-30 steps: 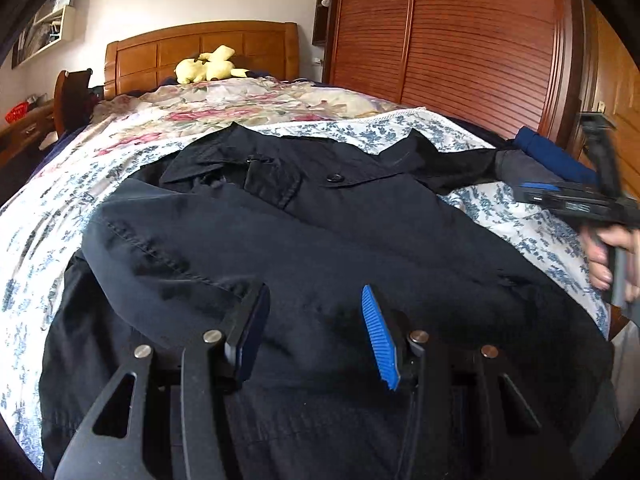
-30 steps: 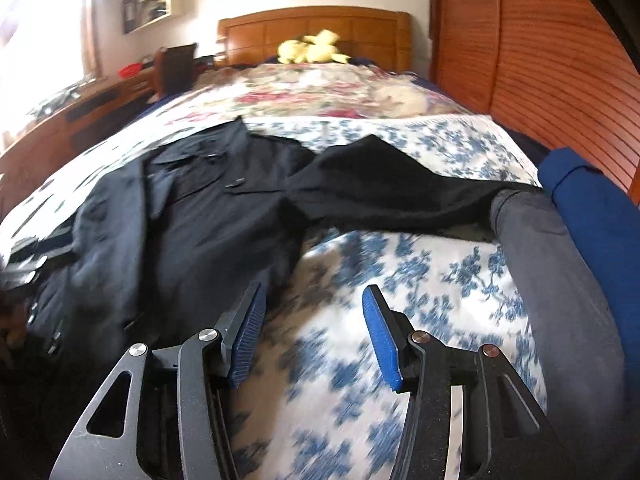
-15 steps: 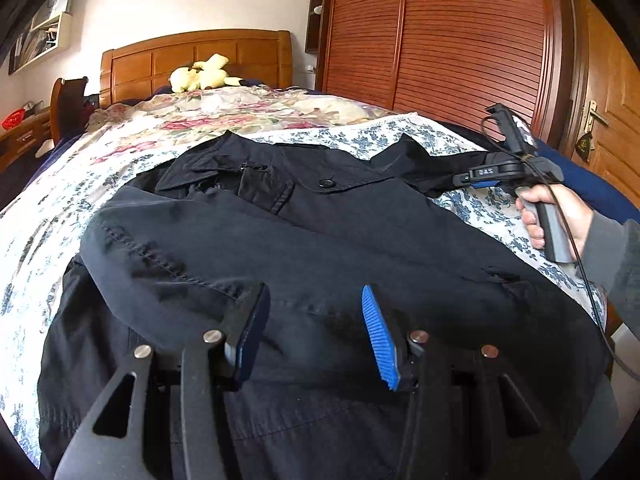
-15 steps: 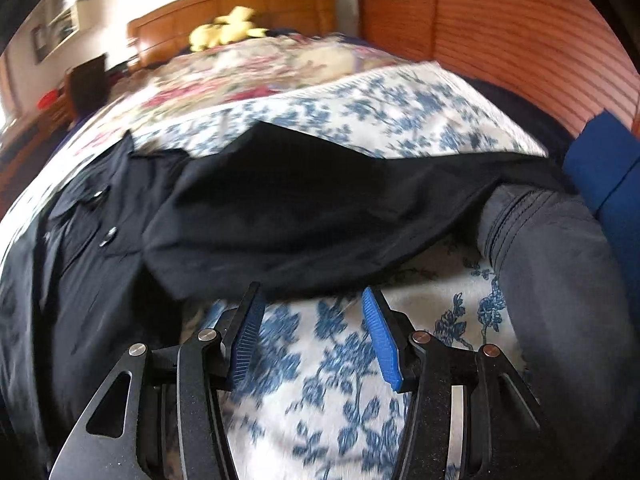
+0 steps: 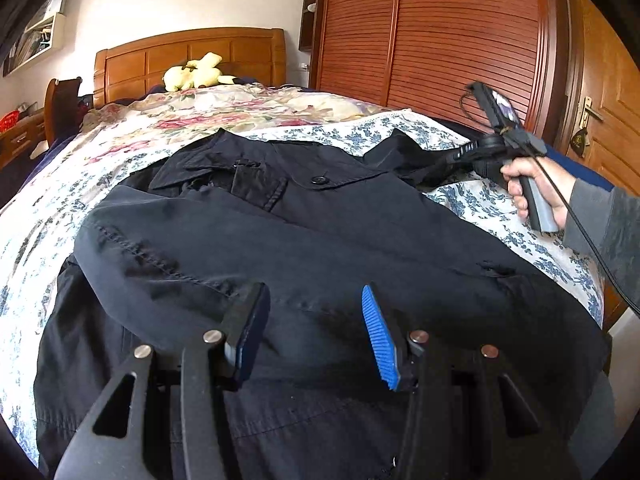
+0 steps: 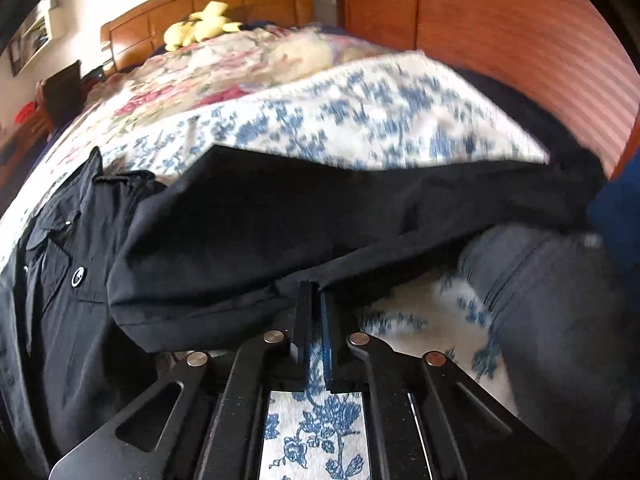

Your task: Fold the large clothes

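Observation:
A large black jacket (image 5: 320, 240) lies spread front-up on the bed, collar toward the headboard. Its right sleeve (image 6: 320, 216) stretches out to the right over the blue-flowered sheet. My left gripper (image 5: 312, 320) is open and empty, hovering over the jacket's lower body. My right gripper (image 6: 318, 292) is shut on the near edge of the sleeve; in the left wrist view it (image 5: 444, 164) shows at the sleeve, held by a hand.
The bed has a blue-flowered sheet (image 6: 380, 120) and a floral quilt (image 5: 224, 108) farther back. A yellow plush toy (image 5: 196, 76) sits by the wooden headboard. A grey garment (image 6: 560, 320) and blue fabric lie at the right. A wooden wardrobe (image 5: 460, 32) stands close on the right.
My right gripper moved forward to the sleeve and closed on its edge. My left gripper stayed open over the jacket, nearly still.

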Action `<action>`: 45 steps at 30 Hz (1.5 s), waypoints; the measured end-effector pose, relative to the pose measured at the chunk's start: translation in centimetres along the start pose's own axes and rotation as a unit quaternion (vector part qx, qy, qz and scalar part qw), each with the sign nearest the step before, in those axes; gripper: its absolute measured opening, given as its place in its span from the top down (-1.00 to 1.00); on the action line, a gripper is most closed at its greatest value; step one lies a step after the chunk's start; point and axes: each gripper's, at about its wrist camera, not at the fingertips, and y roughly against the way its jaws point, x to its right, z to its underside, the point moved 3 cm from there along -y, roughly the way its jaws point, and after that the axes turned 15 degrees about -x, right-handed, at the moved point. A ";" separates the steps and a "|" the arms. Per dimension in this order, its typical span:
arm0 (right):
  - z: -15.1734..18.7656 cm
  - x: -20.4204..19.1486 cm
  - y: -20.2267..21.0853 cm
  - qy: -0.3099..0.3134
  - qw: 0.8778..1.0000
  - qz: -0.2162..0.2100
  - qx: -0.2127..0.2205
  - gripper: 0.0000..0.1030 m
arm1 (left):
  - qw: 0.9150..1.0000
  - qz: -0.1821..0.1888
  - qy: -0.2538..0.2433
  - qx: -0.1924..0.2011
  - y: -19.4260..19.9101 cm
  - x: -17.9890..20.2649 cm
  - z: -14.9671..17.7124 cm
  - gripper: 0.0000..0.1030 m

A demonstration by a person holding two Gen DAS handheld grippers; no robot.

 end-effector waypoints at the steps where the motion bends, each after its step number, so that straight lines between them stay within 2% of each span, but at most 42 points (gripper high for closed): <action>1: -0.1 -0.3 0.4 0.007 1.000 0.003 0.007 1.00 | 1.000 0.000 0.000 0.000 0.0 0.0 0.0 0.09; 5: -0.4 -2.8 3.5 0.047 0.998 0.005 0.052 1.00 | 1.000 0.000 -0.002 0.001 0.1 0.1 0.0 0.09; 10: 0.4 -9.7 7.8 0.151 0.984 -0.040 0.090 1.00 | 1.000 0.000 -0.002 -0.003 -0.1 0.1 0.0 0.09; 14: 2.8 -15.0 10.4 0.215 0.969 -0.082 0.090 1.00 | 1.000 0.000 0.000 -0.004 -0.2 0.1 -0.1 0.09; 17: 4.2 -17.1 10.5 0.233 0.966 -0.086 0.076 1.00 | 1.000 0.000 0.000 -0.003 -0.1 0.0 -0.2 0.09; 26: 7.5 -16.7 7.8 0.225 0.971 -0.075 0.019 1.00 | 1.000 -0.002 -0.004 0.003 0.2 0.2 -0.1 0.09; 36: 9.8 -15.6 8.2 0.214 0.975 -0.058 0.010 0.98 | 1.000 -0.002 -0.003 0.002 0.2 0.3 -0.1 0.09; 38: 9.9 -15.3 9.3 0.210 0.976 -0.055 0.022 0.89 | 1.000 -0.002 -0.003 0.002 0.2 0.3 -0.2 0.09; 40: 9.9 -14.8 10.5 0.205 0.976 -0.055 0.038 0.65 | 1.000 -0.001 -0.002 0.002 0.2 0.3 -0.1 0.09; 42: 9.4 -14.0 11.7 0.199 0.977 -0.044 0.061 0.03 | 1.000 -0.002 -0.002 0.002 0.2 0.3 -0.1 0.09; 45: 7.8 -12.0 12.5 0.176 0.980 -0.028 0.084 -0.07 | 1.000 -0.002 -0.001 0.001 0.1 0.3 -0.2 0.09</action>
